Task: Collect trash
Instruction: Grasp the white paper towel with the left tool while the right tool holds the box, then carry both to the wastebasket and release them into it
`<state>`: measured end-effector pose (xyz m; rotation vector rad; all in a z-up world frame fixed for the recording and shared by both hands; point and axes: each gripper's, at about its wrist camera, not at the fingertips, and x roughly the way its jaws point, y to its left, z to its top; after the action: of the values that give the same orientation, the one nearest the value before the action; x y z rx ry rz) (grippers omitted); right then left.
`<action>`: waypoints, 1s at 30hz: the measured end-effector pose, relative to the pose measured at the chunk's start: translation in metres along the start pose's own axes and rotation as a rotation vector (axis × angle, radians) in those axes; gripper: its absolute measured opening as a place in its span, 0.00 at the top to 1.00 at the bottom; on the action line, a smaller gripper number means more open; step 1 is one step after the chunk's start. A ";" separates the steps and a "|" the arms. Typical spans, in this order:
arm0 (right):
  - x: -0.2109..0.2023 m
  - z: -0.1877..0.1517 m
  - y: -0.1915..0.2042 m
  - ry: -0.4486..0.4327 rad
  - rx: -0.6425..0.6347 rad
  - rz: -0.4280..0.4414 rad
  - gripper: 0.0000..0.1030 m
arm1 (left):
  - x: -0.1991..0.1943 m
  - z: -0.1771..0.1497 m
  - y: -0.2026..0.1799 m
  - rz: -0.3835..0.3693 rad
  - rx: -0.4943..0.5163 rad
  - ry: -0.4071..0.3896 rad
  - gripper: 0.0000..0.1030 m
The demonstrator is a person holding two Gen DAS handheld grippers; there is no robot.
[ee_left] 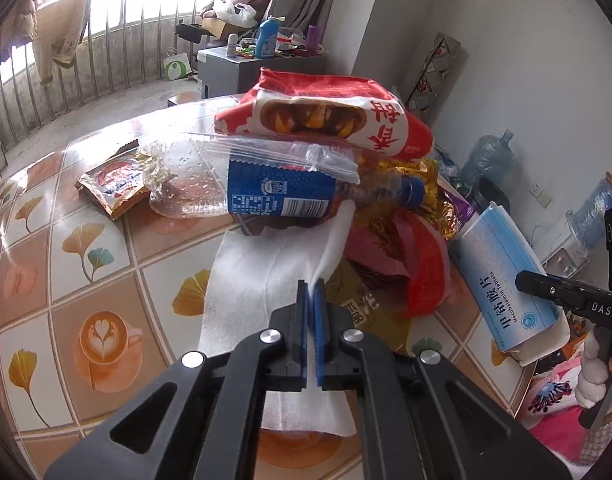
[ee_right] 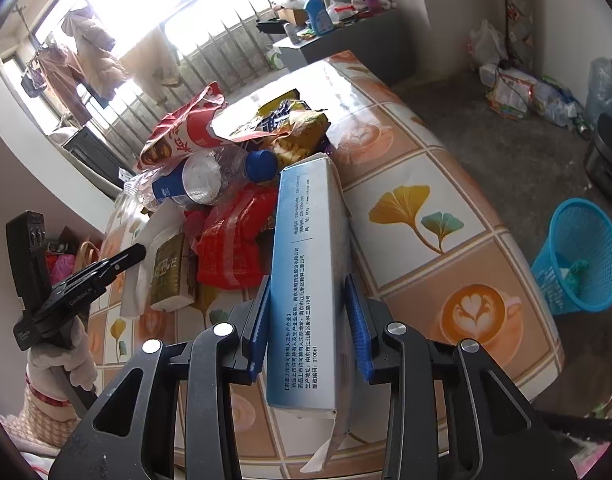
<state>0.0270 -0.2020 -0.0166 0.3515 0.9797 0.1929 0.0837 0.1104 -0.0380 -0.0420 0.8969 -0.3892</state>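
Trash: a heap on the tiled table (ee_left: pixel 86 240) — bottle (ee_left: pixel 242 188), red snack bag (ee_left: pixel 326 116), white tissue (ee_left: pixel 266 280), blue medicine box (ee_left: pixel 502 276).

Left wrist view:
- Left gripper (ee_left: pixel 313 284): jaws closed down narrow, pinching the tissue's raised fold.
- Tissue: lies flat, running from the fingertips toward 12 o'clock, under the bottle.
- Box: at 3 o'clock, with the right gripper (ee_left: pixel 546 286) on it.

Right wrist view:
- Right gripper (ee_right: pixel 308 300): jaws at medium width, pads pressed on both long sides of the box (ee_right: pixel 310 280).
- Box axis: straight along the fingers, toward 12 o'clock, tilted up off the table.
- Basket (ee_right: pixel 582 256): blue, on the floor at 3 o'clock; likely the drop point, and the right hand is the nearer one.
- Left gripper (ee_right: pixel 140 252): at 9 o'clock, beside the heap.
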 end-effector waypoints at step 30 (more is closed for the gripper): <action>-0.008 0.001 -0.012 -0.035 0.023 0.030 0.72 | -0.123 0.048 -0.030 -0.504 -0.041 -0.197 0.98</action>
<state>0.0234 -0.2157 -0.0146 0.3895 0.9429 0.2025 0.0427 0.1189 0.0905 -0.3429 0.6916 -0.8208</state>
